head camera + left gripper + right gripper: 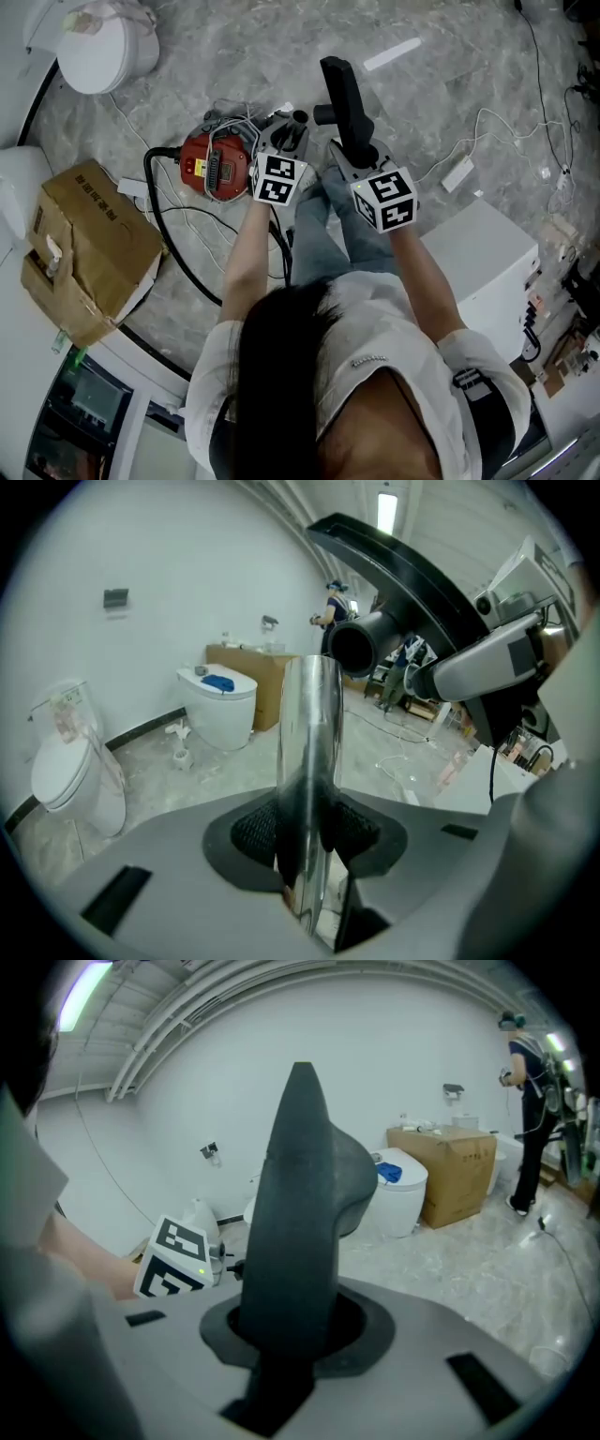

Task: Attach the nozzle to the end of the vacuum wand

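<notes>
Left gripper view: fingers (pixel 253 829) part-closed, seemingly clamping wand (pixel 311 733).

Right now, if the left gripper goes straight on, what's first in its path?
Likely the black nozzle in the right gripper, just past the wand clamped by the left gripper; depth unclear.

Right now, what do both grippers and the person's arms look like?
Both the left gripper and right gripper are grey moulded shells with a black recess around the jaws. Each carries a white cube with black square markers: left cube, right cube. The person wears a white short-sleeved top.
</notes>
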`<state>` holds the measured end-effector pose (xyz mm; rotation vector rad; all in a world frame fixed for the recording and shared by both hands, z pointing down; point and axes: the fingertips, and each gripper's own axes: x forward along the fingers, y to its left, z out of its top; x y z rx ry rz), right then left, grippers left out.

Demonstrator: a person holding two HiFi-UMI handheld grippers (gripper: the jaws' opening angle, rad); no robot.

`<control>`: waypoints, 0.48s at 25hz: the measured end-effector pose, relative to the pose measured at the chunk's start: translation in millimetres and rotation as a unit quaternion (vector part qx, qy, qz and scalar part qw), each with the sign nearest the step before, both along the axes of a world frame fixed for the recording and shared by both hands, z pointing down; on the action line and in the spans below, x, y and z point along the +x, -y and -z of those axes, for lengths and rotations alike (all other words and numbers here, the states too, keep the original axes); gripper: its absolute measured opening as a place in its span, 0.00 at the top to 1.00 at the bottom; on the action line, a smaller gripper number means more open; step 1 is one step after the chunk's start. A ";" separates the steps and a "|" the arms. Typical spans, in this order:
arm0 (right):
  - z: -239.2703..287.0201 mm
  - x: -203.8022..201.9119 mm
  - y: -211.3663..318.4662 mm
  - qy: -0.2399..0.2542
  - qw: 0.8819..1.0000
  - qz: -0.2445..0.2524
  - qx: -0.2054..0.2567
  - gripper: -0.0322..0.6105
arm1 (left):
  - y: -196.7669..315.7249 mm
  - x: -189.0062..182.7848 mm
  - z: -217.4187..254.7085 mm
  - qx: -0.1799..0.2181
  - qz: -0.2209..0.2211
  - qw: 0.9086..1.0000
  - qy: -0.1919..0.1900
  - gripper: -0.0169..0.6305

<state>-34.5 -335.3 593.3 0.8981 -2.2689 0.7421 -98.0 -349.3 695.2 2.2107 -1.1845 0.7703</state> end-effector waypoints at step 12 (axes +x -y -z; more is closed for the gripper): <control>56.6 -25.7 -24.5 -0.002 0.990 0.143 -0.002 0.81 | -25.7 -1.7 70.2 0.032 -0.021 0.999 -0.028 0.78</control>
